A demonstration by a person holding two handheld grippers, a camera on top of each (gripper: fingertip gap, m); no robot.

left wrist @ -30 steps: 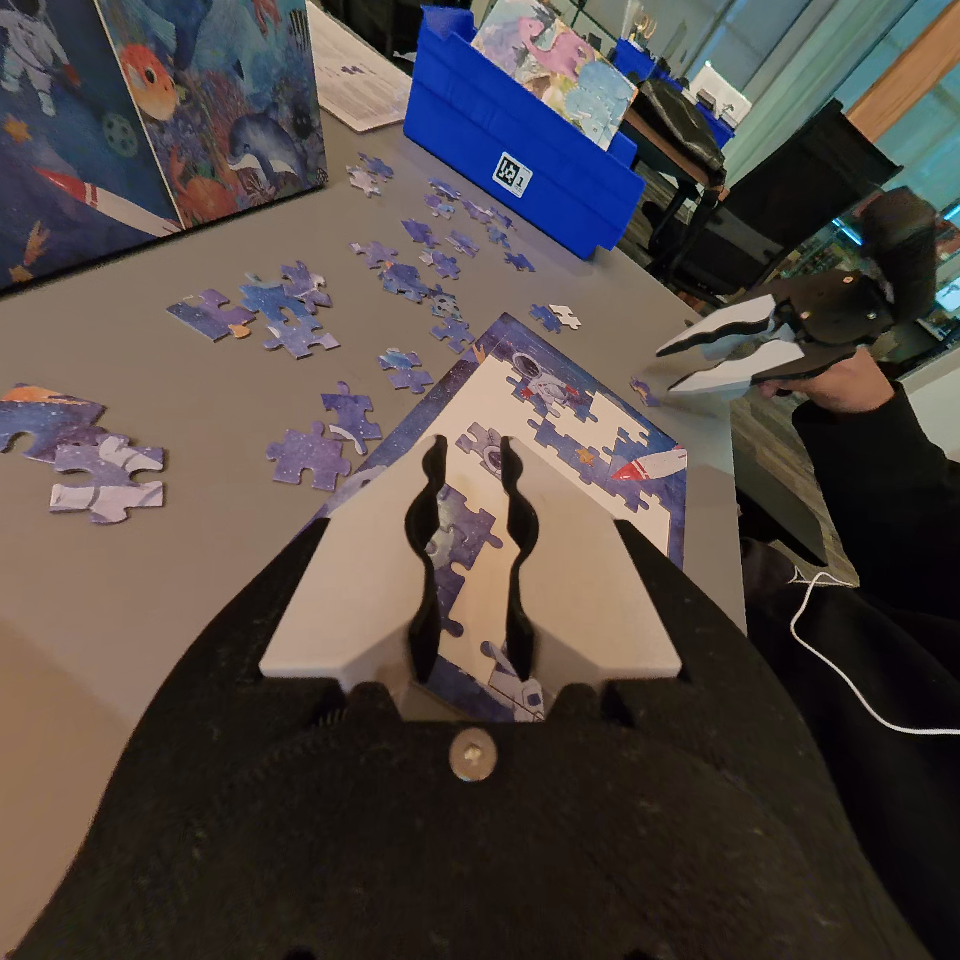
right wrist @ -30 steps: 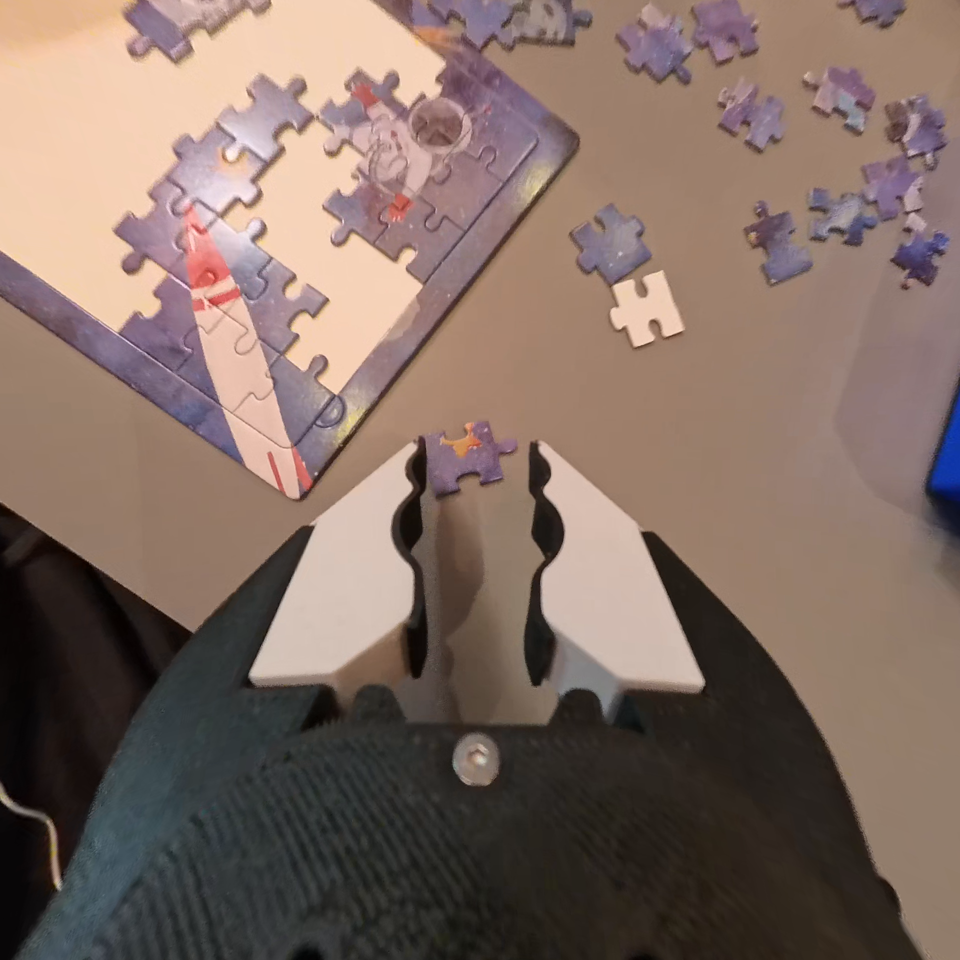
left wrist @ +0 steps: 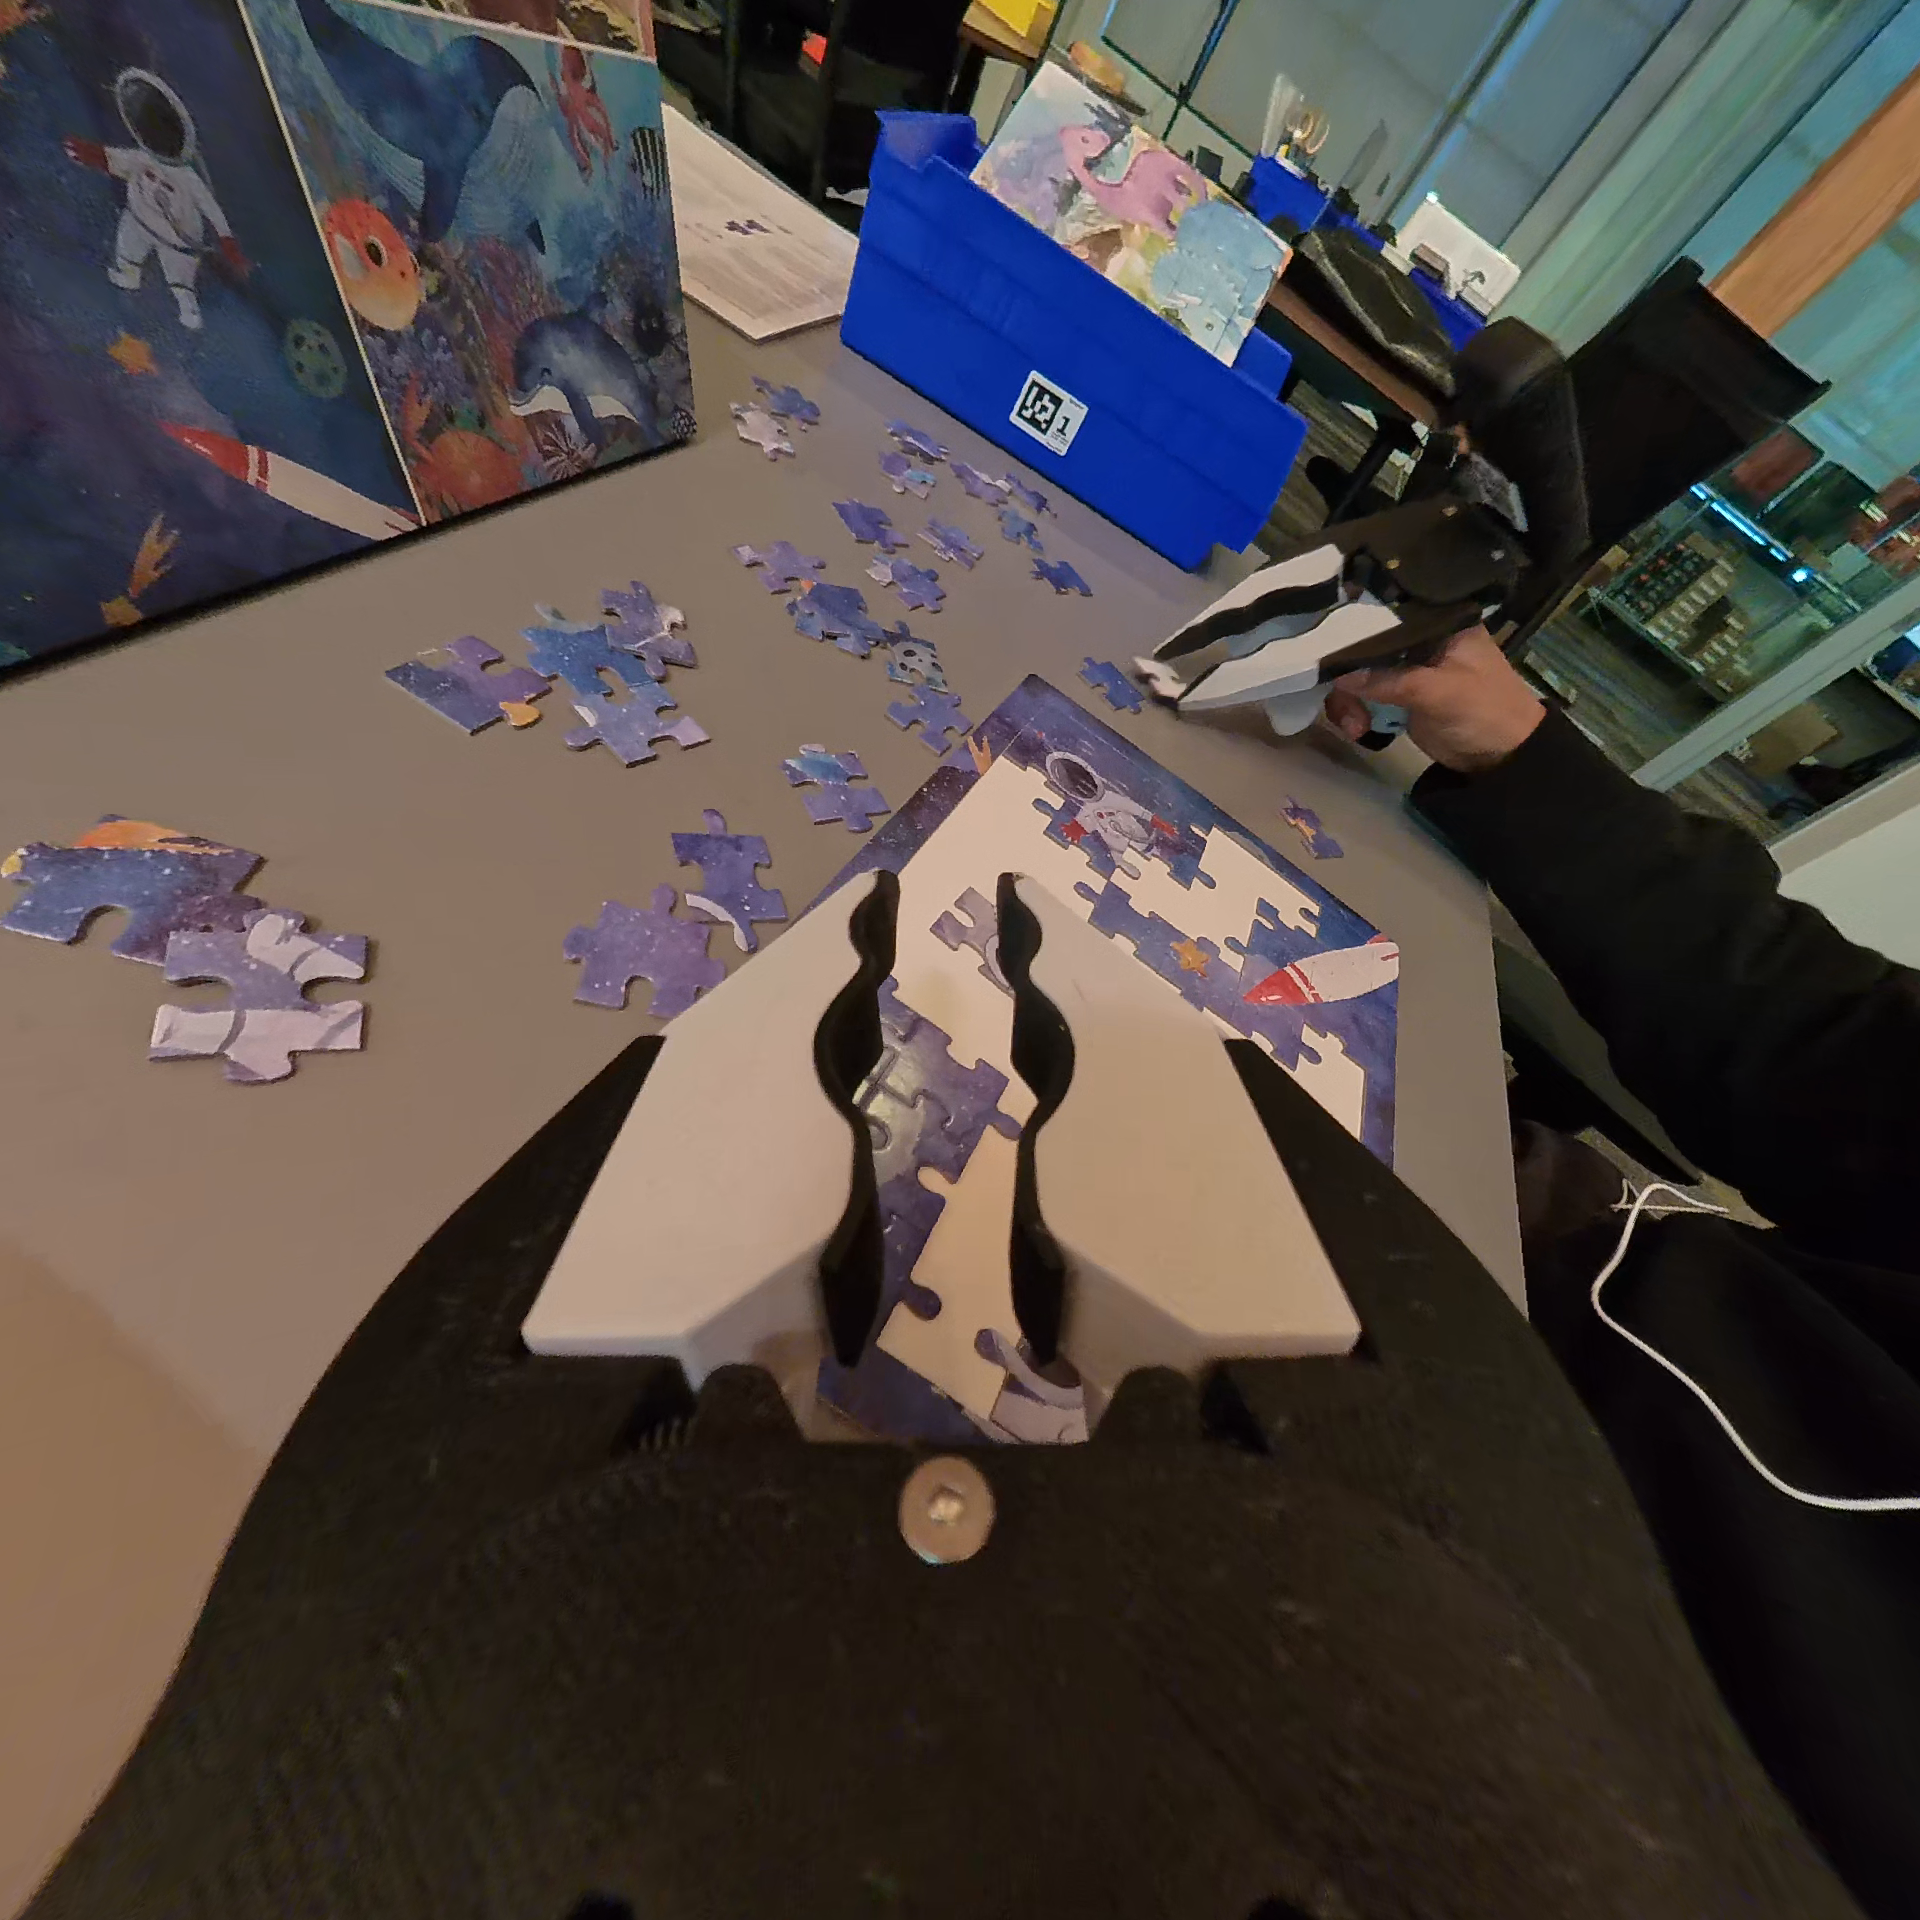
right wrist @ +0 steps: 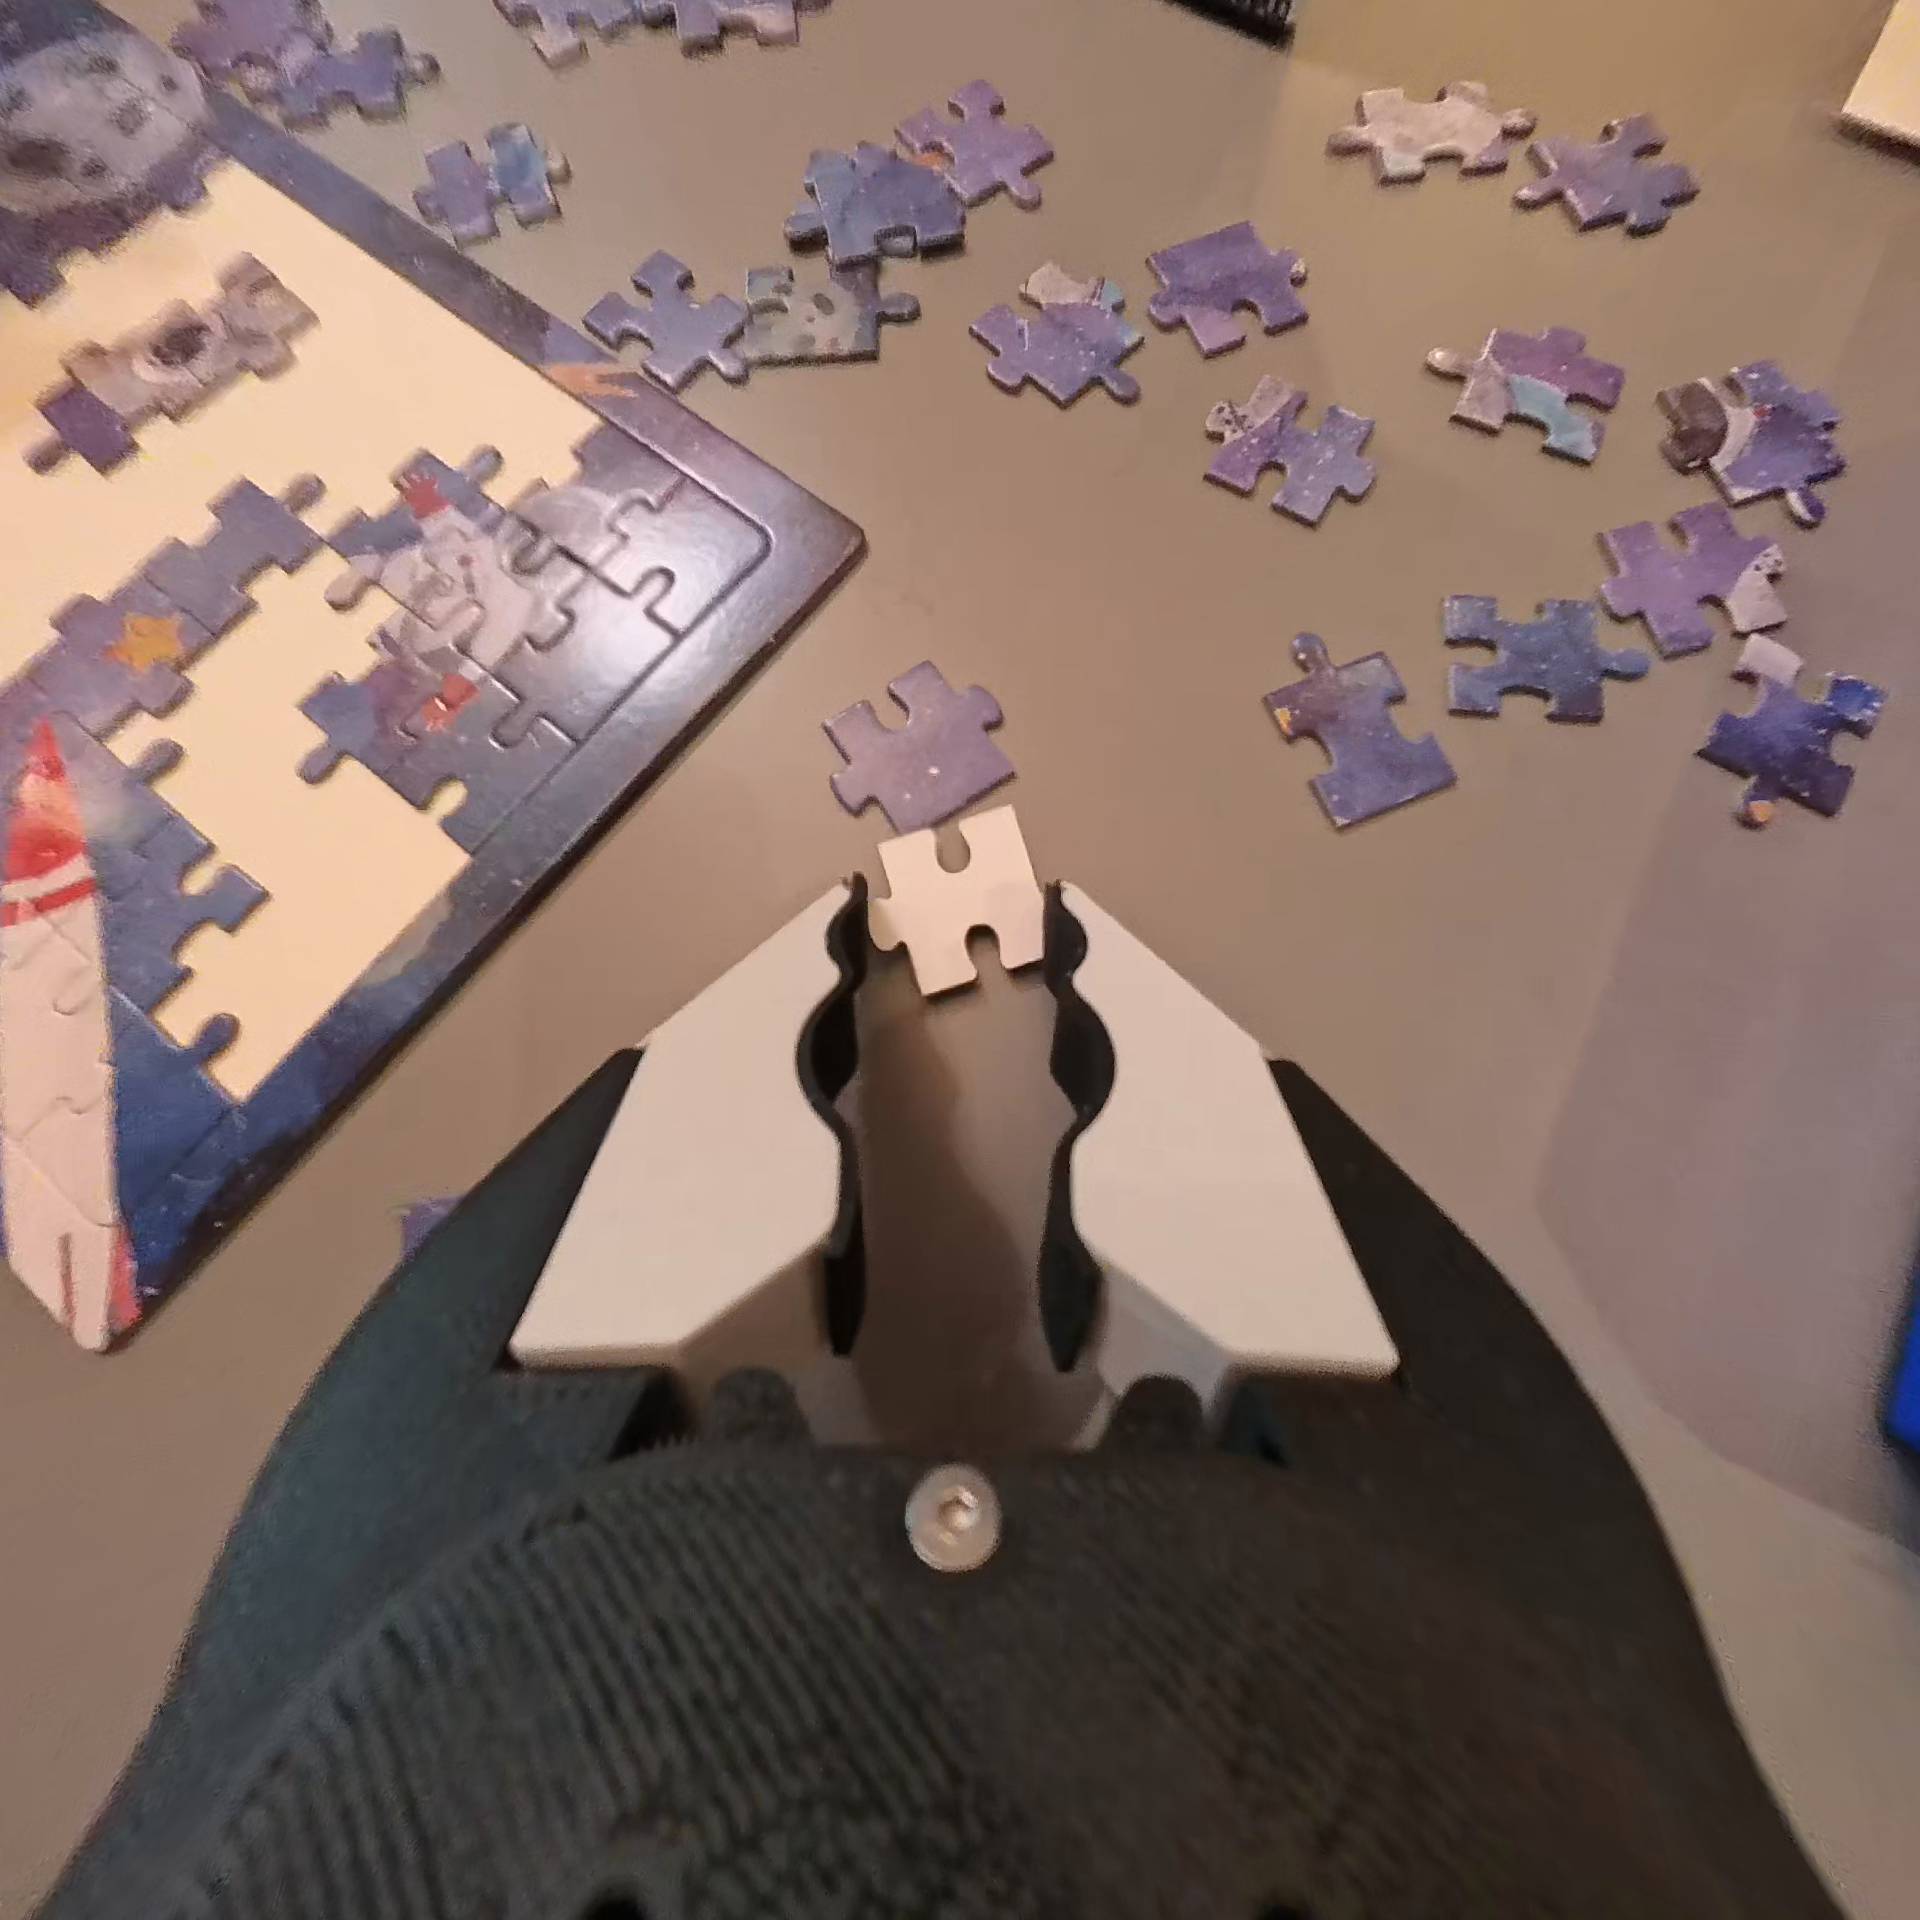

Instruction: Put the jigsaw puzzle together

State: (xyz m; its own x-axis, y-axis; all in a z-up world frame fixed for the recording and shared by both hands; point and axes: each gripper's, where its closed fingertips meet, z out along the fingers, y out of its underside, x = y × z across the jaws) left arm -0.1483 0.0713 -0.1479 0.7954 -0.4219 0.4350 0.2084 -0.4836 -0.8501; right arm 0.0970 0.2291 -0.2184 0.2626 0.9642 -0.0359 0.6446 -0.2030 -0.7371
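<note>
My right gripper (right wrist: 954, 894) is low on the grey table, and its two pads press the sides of a white, face-down puzzle piece (right wrist: 956, 914). A purple piece (right wrist: 920, 753) lies just beyond it, touching its far edge. The left wrist view shows this gripper (left wrist: 1164, 681) with its tips on the table past the tray's far corner. My left gripper (left wrist: 948, 888) hovers over the partly filled puzzle tray (left wrist: 997, 821), with its jaws a little apart and nothing between them. The tray's corner (right wrist: 727, 582) lies to the left of my right gripper.
Several loose purple pieces (right wrist: 1507, 468) lie scattered right of the tray, with more at the left (left wrist: 644, 665). A small purple piece with an orange mark (left wrist: 1311, 828) lies by the tray's right edge. A blue bin (left wrist: 1039, 343) and a picture box (left wrist: 312, 260) stand at the back. My right fingertips sit around 30 cm from my left ones.
My right gripper left the purple piece with the orange mark on the table, moved farther out, opened wider and closed around the white piece. My left gripper has barely moved.
</note>
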